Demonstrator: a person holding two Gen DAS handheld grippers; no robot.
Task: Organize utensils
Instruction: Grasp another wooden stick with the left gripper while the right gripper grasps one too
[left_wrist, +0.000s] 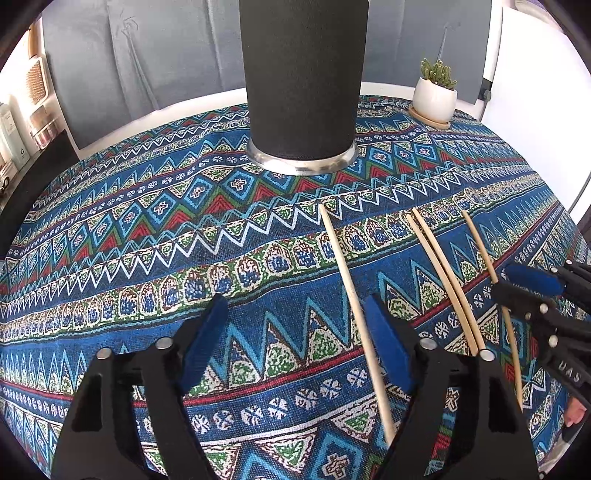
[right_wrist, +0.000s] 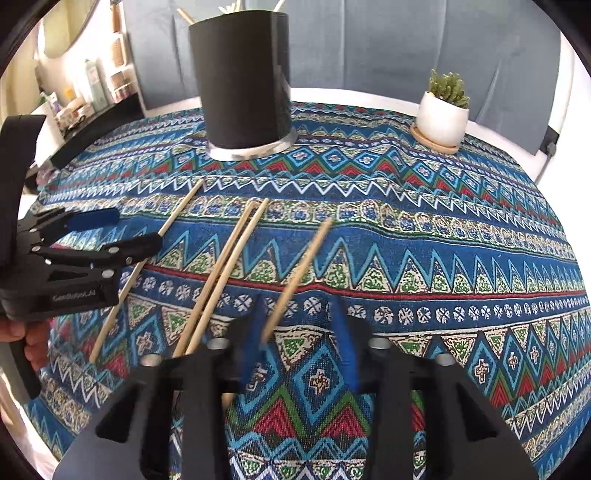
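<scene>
Left wrist view. Left gripper (left_wrist: 295, 343): black frame, blue-padded fingers spread wide, holding nothing, low over the tabletop. Patterned tablecloth (left_wrist: 147, 258): coarse woven fabric, blue, red and green geometric bands. Four wooden chopsticks, slender, pale, round-sectioned, lie loose on the cloth: single chopstick (left_wrist: 351, 291) just inside the right finger; touching pair (left_wrist: 443, 280) to its right; fourth chopstick (left_wrist: 484, 254) farther right, passing under the right gripper (left_wrist: 524, 291). Black cylindrical holder (left_wrist: 303, 81), matte body on a shiny metal base ring, stands far centre, well apart from the sticks. Small cactus in a white pot (left_wrist: 435, 98) on a wooden saucer, far right.

Right wrist view. Right gripper (right_wrist: 301, 343): fingers moderately apart, empty; the rightmost chopstick (right_wrist: 299, 277) runs toward its left finger. Holder (right_wrist: 243, 77) at far left-centre, stick tips showing above its rim. Left gripper (right_wrist: 122, 232) at left edge, fingers apart.

Risks, judged: thin round sticks may roll or slip from the pads if pinched off-centre; closing near the touching pair could catch two; pressing down may snag and bunch the cloth; a tilted stick could strike the holder rim.
</scene>
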